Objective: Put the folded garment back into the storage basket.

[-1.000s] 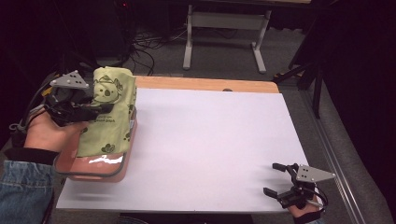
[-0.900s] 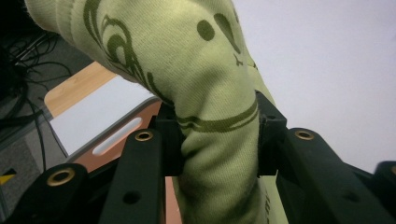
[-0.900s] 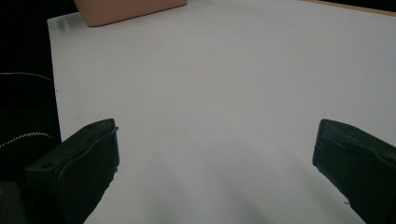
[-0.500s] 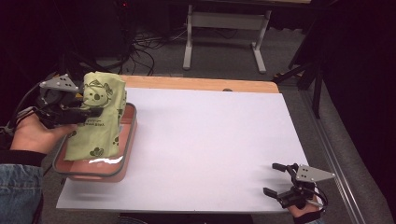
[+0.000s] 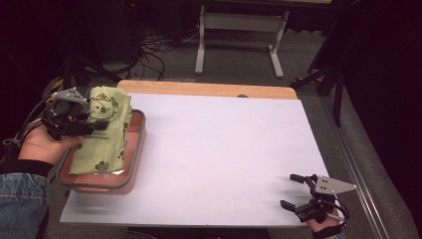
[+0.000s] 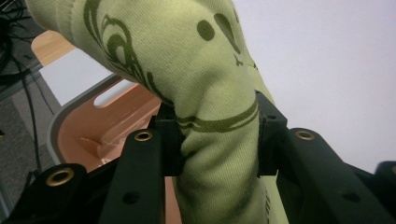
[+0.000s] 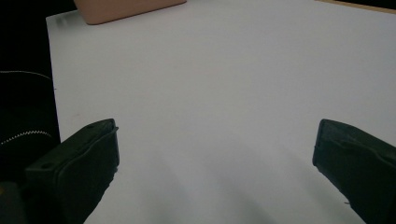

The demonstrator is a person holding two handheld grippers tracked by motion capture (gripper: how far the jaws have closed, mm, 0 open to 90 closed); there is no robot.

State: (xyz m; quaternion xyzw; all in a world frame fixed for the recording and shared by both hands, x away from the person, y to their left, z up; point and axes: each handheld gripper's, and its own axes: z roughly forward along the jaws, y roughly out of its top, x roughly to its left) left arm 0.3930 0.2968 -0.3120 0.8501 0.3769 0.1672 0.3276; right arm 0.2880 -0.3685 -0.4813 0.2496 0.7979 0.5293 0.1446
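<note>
Both tongs are black, each topped by a grey three-cornered plate with small dark holes; the left tongs [image 6: 215, 135] show brass-ringed screw holes on matte jaw arms; the right tongs [image 5: 294, 190] trail a thin cable; a blue denim sleeve [image 5: 20, 201] with dark cuff covers the left forearm.

**What we cannot make out**

We see the green cloth [image 6: 205, 93] cut off at the top and bottom edges of the left gripper view. It hides most of the pink tray's [image 5: 133, 164] floor. The cloth's small print [image 5: 97, 137] is too small to read. The right hand [image 5: 326, 230] is cropped by the high view's lower edge.
</note>
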